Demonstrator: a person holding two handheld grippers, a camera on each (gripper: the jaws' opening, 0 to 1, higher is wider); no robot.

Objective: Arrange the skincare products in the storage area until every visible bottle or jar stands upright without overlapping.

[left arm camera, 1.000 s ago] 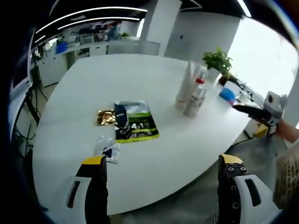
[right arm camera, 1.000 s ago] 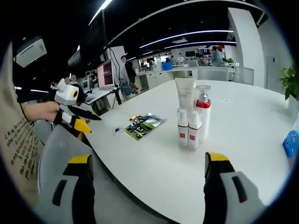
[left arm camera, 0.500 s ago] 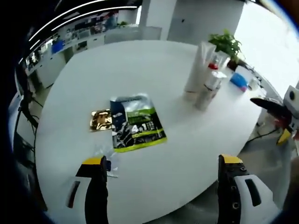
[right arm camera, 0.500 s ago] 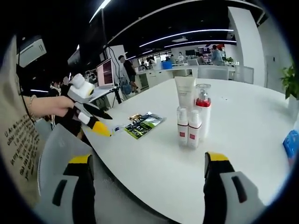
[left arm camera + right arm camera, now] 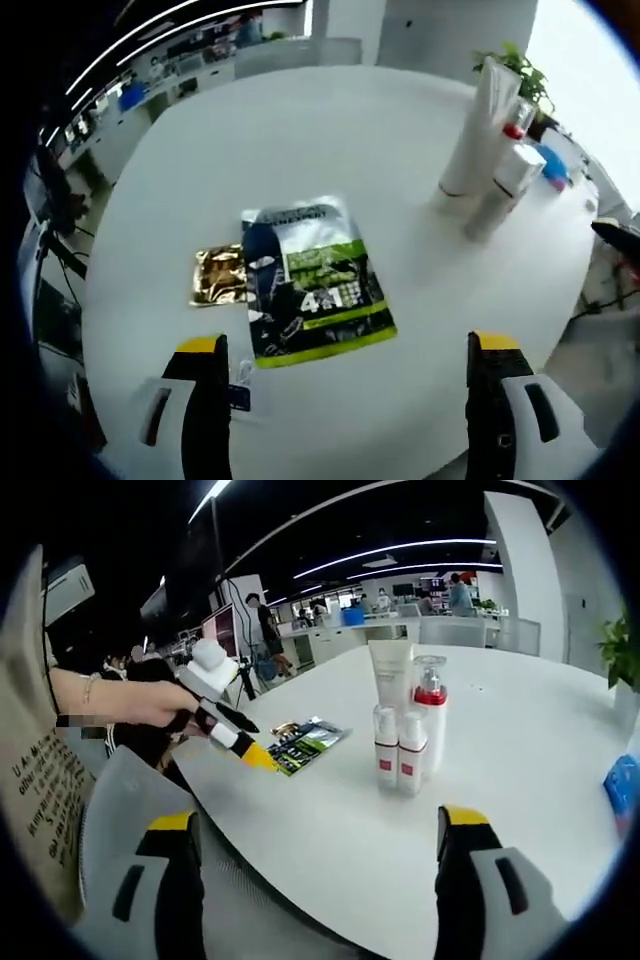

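The left gripper (image 5: 340, 400) hangs over the near edge of the white counter (image 5: 300, 130), jaws spread wide apart with nothing between them. Just ahead of its jaws lies a flat green-and-black sachet (image 5: 310, 280). A gold foil packet (image 5: 220, 275) lies touching the sachet's left side, and a small clear packet (image 5: 240, 397) sits at the counter's near edge beside the left jaw.

The skincare products stand upright in a tight cluster toward the counter's right side: a tall white tube (image 5: 478, 125), a pump bottle (image 5: 512, 150) with a red collar just behind it, and a small bottle (image 5: 490, 205) in front. They are well apart from the sachet, with bare counter between. A blue item (image 5: 556, 172) lies beyond them near the far right edge, and a plant (image 5: 522, 70) stands behind.

In the right gripper view, the right gripper (image 5: 310, 880) is held off the counter's curved edge, jaws also wide apart and holding nothing. The cluster reads as the tube (image 5: 390, 685), the pump bottle (image 5: 430, 715) and two small bottles (image 5: 398, 755) side by side in front, all upright and touching or nearly so. A wide band of bare counter (image 5: 520, 740) surrounds them on the right and front. The left gripper (image 5: 245, 748) enters from the left, its yellow tip over the counter edge just beside the sachet (image 5: 305, 745). A mesh chair back (image 5: 130, 800) sits below that edge.
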